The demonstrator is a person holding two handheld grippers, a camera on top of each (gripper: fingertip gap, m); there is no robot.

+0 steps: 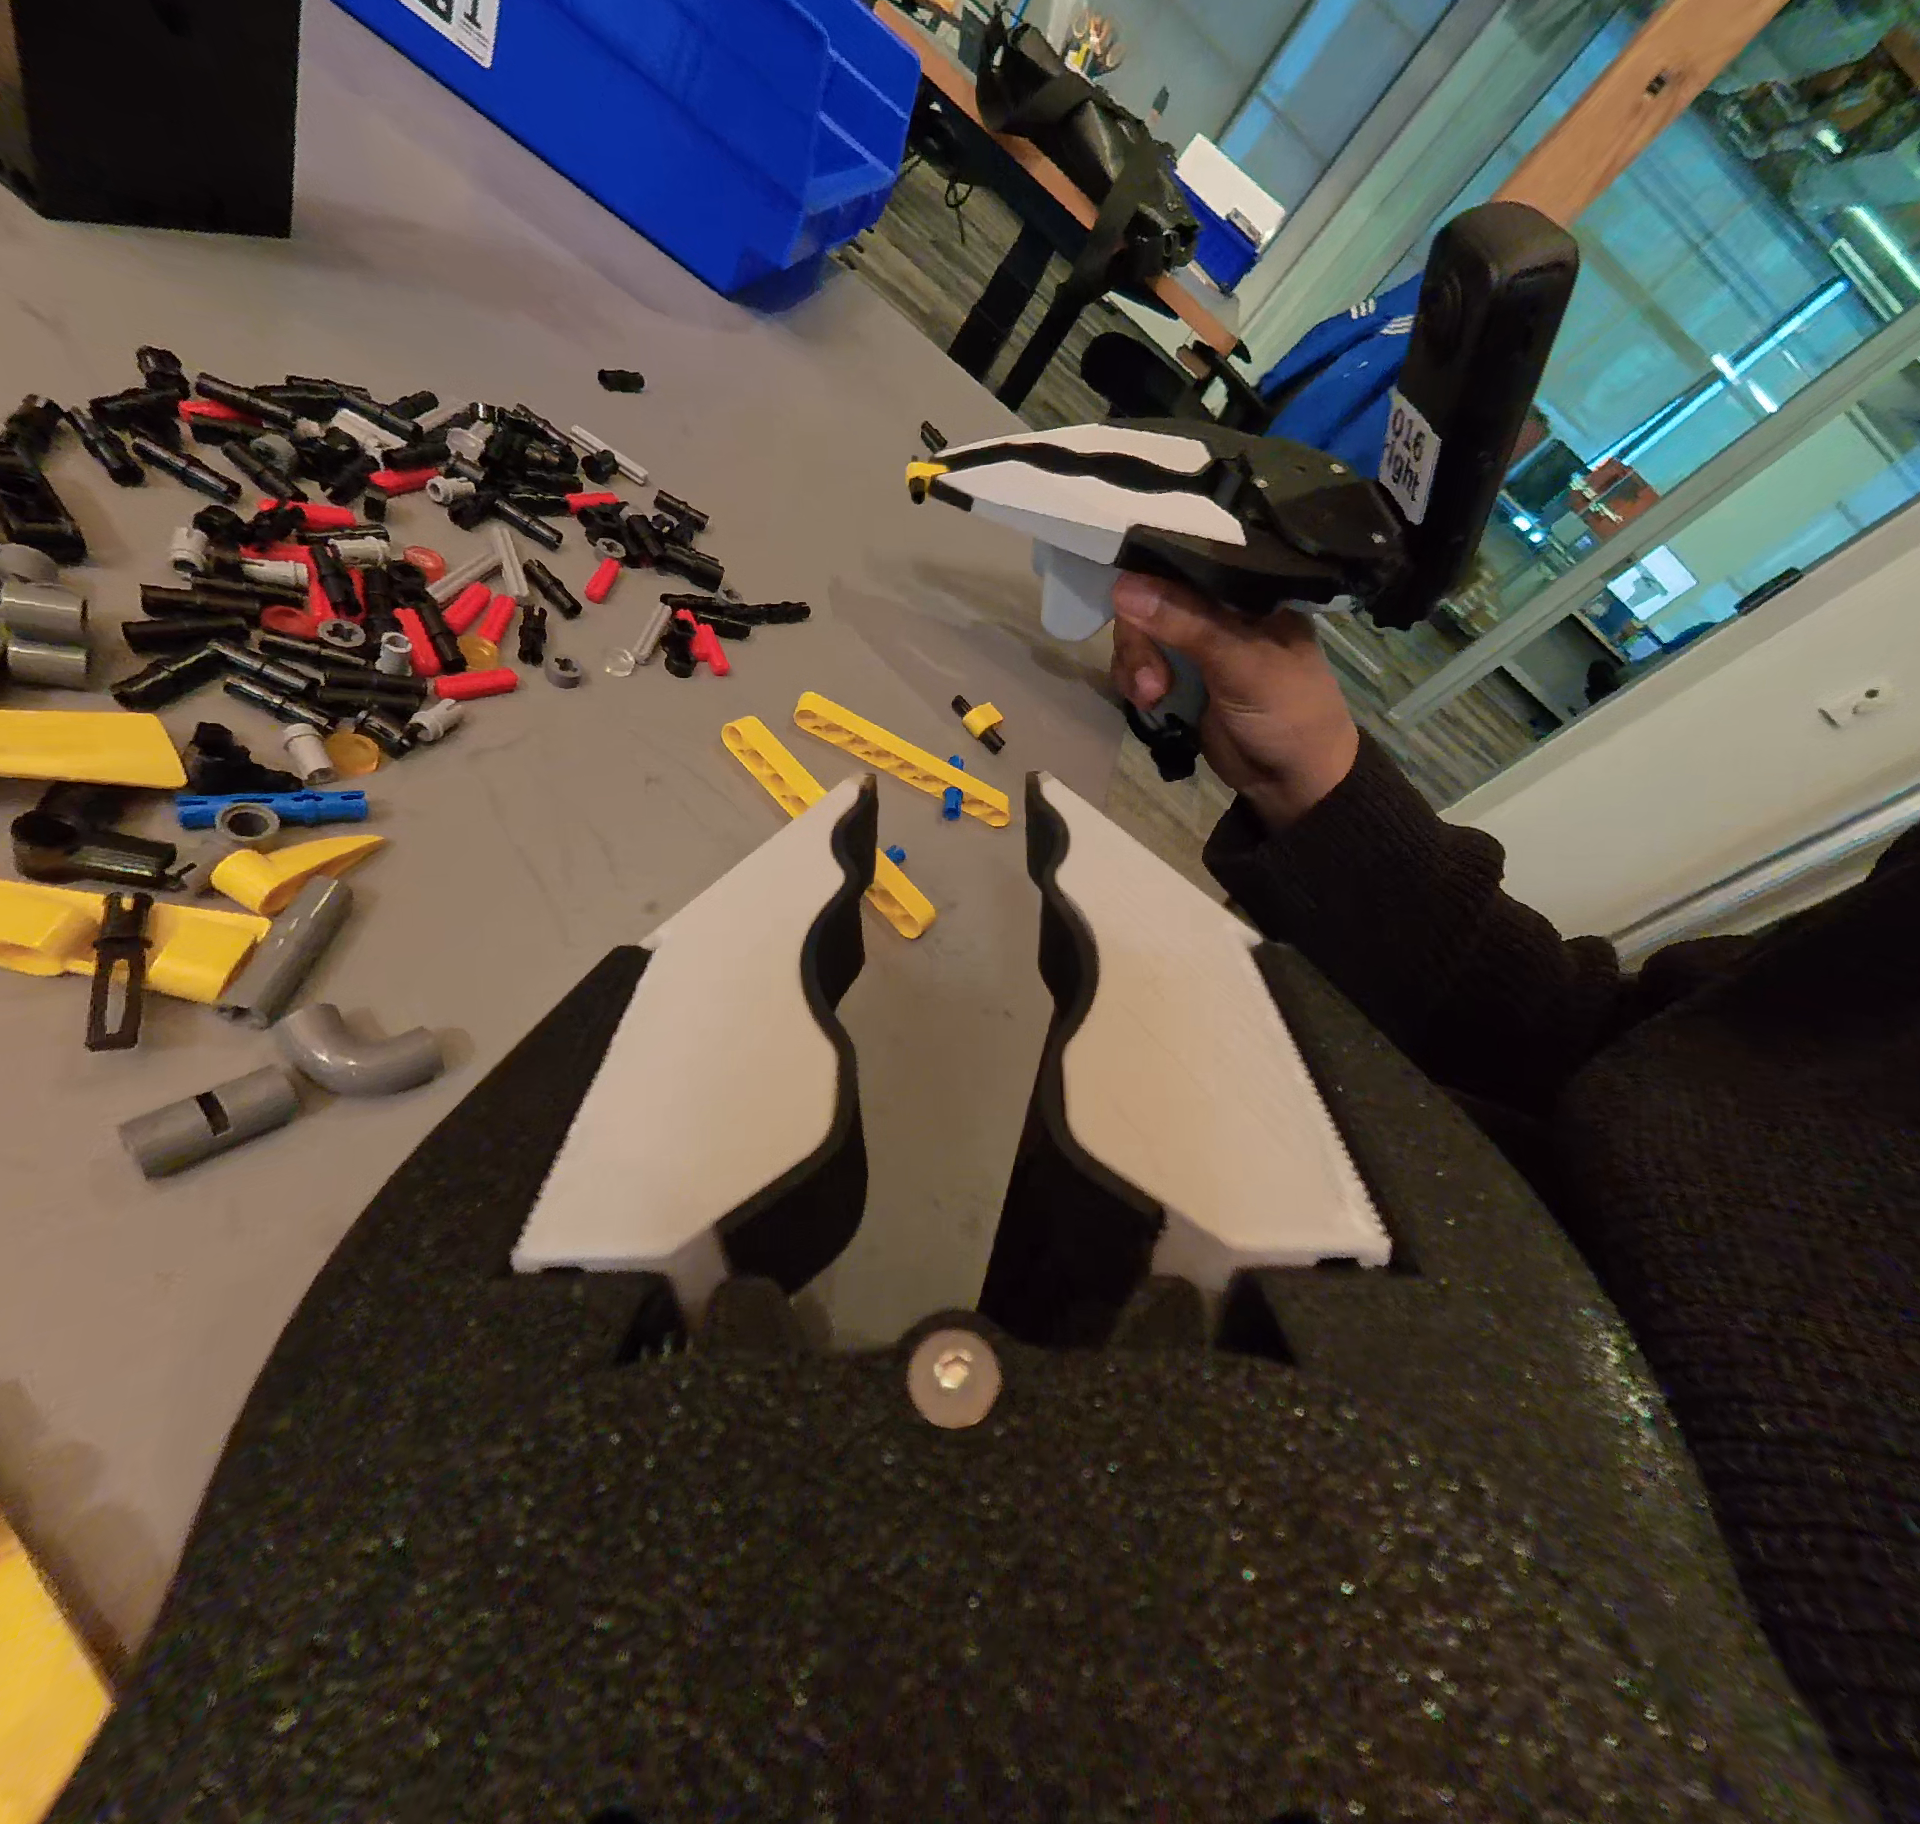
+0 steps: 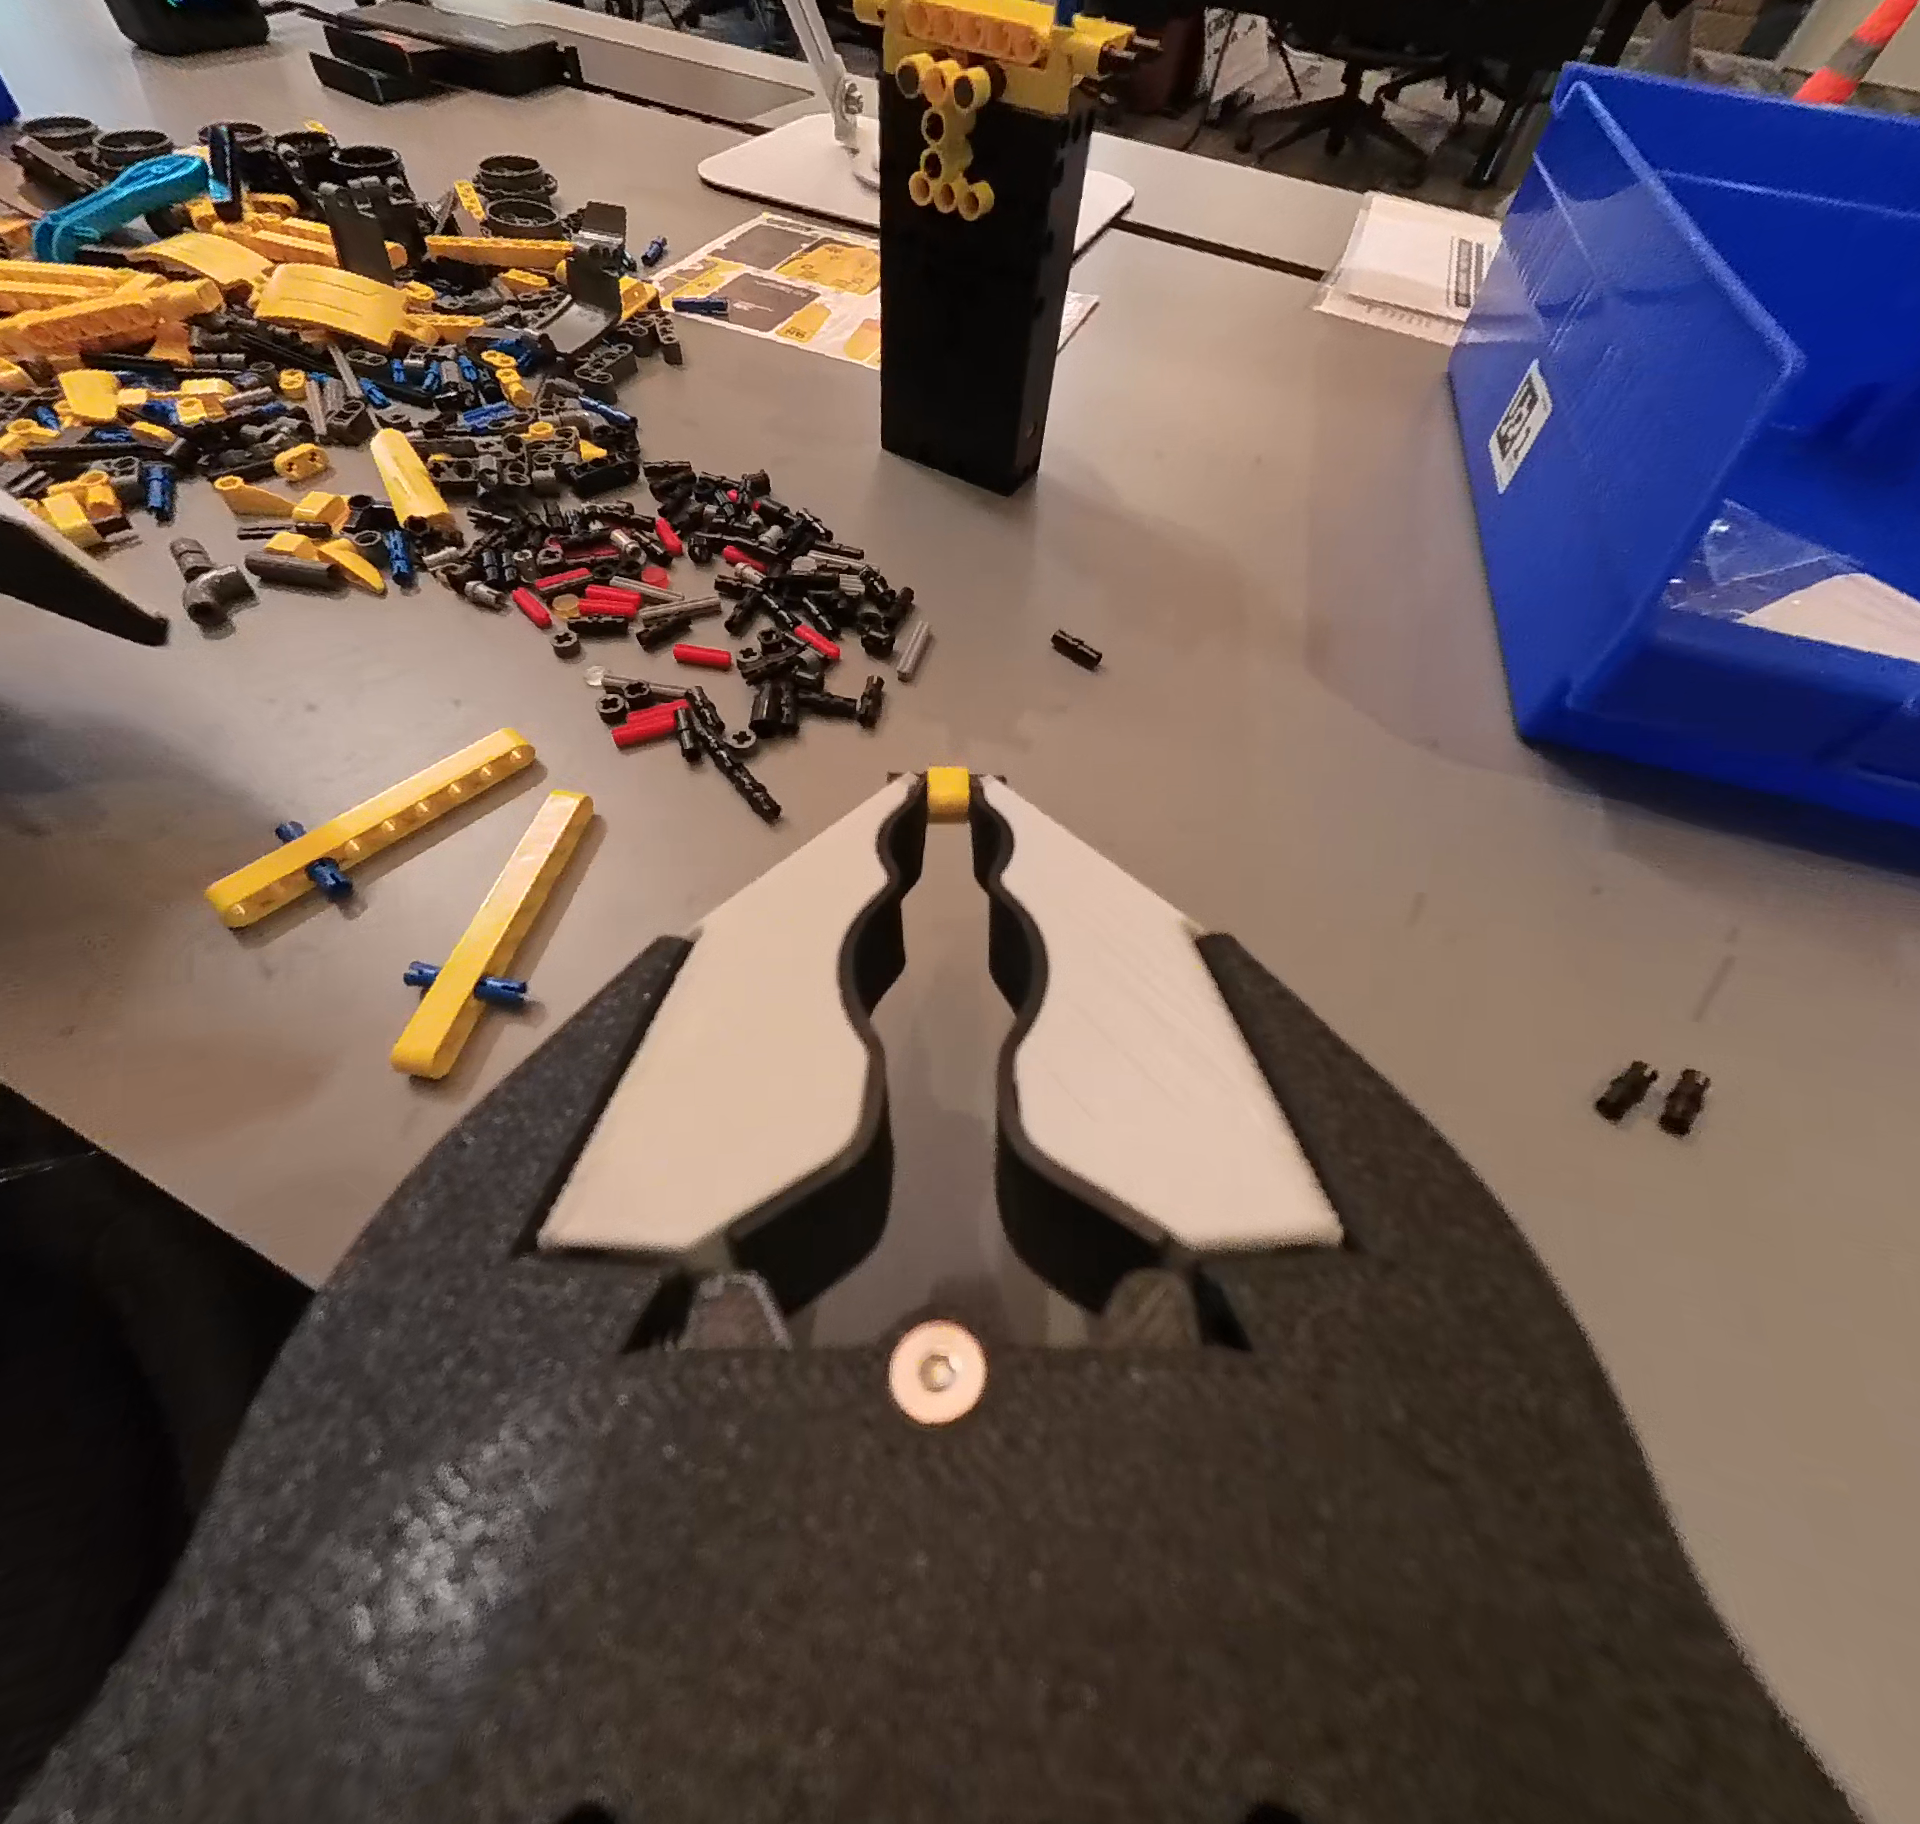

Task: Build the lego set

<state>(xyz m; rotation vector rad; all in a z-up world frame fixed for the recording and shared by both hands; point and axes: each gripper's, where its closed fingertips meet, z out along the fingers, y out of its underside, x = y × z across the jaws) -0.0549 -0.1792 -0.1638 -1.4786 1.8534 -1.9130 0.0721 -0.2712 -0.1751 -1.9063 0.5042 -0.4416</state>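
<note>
My left gripper (image 1: 951, 787) hangs w/ jaws apart, empty; right gripper (image 2: 949, 787), in my right hand (image 1: 1236, 694), is pinched closed at tips.

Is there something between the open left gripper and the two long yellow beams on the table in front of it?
Nothing visible. The left gripper is open and empty, above the two yellow beams on the grey table. The right gripper, shut on a small yellow piece, is held higher up and farther off, not in between.
</note>
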